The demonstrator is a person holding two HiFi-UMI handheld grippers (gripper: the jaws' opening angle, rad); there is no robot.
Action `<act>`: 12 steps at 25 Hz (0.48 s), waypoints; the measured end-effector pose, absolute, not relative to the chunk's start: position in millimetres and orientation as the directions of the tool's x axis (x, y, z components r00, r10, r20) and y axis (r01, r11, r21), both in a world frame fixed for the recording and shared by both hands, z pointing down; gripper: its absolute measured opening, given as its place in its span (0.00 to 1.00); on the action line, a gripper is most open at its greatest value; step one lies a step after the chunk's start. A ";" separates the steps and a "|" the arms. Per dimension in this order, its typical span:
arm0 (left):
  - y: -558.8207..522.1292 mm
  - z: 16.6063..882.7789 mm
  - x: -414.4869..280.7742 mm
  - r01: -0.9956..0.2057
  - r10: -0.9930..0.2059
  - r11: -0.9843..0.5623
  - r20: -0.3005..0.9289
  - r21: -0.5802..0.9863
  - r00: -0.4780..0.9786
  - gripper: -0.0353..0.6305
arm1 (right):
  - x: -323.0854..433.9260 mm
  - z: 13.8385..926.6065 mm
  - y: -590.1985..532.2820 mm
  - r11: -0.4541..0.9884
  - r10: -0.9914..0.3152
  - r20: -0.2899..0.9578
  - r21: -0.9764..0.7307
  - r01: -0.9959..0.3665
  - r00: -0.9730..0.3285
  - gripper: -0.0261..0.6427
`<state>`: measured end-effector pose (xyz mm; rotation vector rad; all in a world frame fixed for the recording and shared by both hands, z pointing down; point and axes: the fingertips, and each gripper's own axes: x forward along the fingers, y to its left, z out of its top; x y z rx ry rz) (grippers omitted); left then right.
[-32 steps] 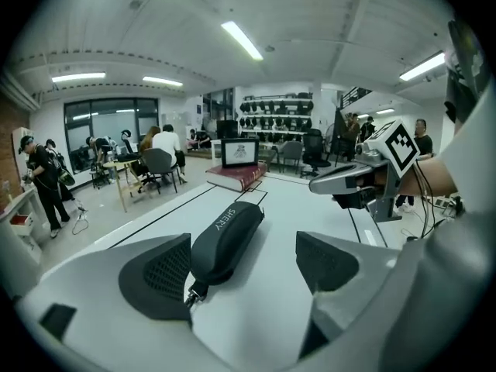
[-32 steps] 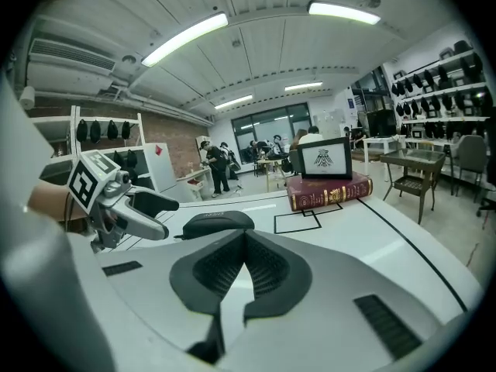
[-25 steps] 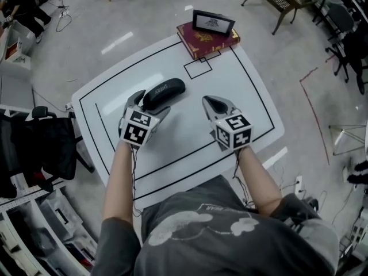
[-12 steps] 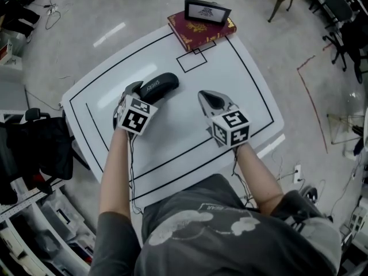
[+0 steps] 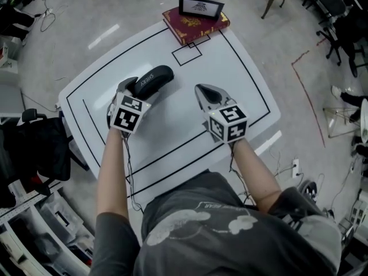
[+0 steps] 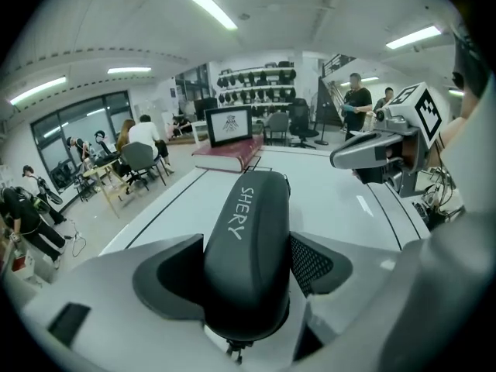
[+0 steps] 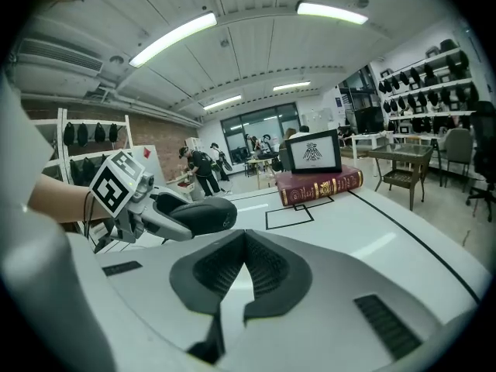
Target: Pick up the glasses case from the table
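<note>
The black glasses case (image 5: 153, 79) marked SHERY lies on the white table (image 5: 241, 73), left of the middle. My left gripper (image 5: 140, 91) straddles its near end. Its jaws are closing, and in the left gripper view the case (image 6: 248, 231) fills the gap, with a pad (image 6: 314, 263) against each side. To the right, my right gripper (image 5: 205, 92) hovers over the table with its jaws shut and nothing in them. The right gripper view shows those jaws (image 7: 246, 246) meeting, and the case (image 7: 203, 214) sticking out of the left gripper.
A dark red book (image 5: 195, 24) with a small framed picture (image 5: 200, 6) on it lies at the table's far edge, behind a small black outlined square (image 5: 187, 54). Black lines frame the table top. A black chair (image 5: 34, 148) stands to the left.
The left jaws have drawn in against the sides of the case. The view has shifted a little; neither the case nor the right gripper has moved on the table.
</note>
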<state>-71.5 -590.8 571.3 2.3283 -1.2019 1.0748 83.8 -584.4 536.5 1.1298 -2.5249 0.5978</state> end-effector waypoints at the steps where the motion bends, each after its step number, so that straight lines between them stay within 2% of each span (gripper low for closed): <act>1: -587.4 564.5 -72.6 -0.802 -0.578 -0.594 0.727 -0.065 0.370 0.56 | 82.6 533.1 -580.7 0.601 -0.635 0.434 -0.242 -0.761 -0.639 0.04; 12: -505.9 507.2 -92.0 -0.859 -0.671 -0.512 0.621 0.006 0.404 0.56 | 71.8 487.3 -512.0 0.594 -0.686 0.383 -0.196 -0.780 -0.619 0.04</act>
